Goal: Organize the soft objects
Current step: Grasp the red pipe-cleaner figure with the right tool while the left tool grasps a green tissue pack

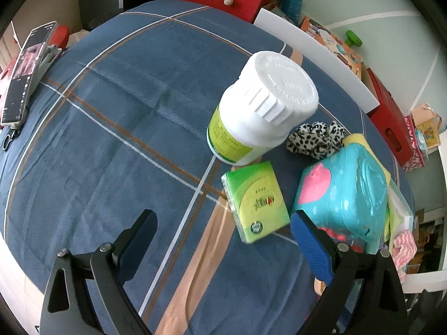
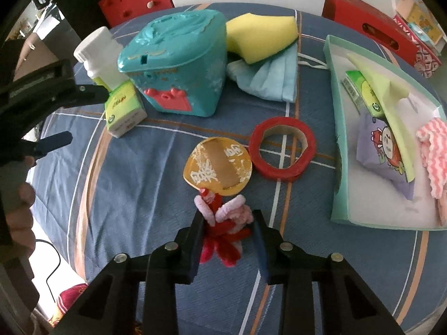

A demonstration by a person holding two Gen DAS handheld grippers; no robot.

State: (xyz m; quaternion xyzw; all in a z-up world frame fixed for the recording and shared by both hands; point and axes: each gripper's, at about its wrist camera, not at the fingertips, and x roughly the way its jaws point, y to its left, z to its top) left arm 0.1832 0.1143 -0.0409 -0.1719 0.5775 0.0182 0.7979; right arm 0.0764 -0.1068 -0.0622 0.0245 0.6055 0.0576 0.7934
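Note:
My right gripper (image 2: 229,217) points down at the blue plaid cloth, and its pads sit against both sides of a pink and red plush ornament (image 2: 223,223) tied to a gold disc (image 2: 218,166). My left gripper (image 1: 223,217) hangs open over the cloth with nothing between its fingers. A green tissue pack (image 1: 255,198) lies just ahead of it. A leopard scrunchie (image 1: 315,138) lies behind a teal toy box (image 1: 343,192). A yellow sponge (image 2: 259,36) and a blue face mask (image 2: 271,78) lie beside that box. The teal tray (image 2: 335,111) at the right holds a purple packet (image 2: 382,156), a pink striped cloth (image 2: 433,150), a tissue pack and a yellow sponge.
A white bottle (image 1: 259,106) stands behind the tissue pack. A red tape roll (image 2: 282,150) lies between the gold disc and the tray. A phone on a holder (image 1: 25,72) stands at the far left edge. Red bags and boxes (image 2: 371,25) crowd the floor beyond the table.

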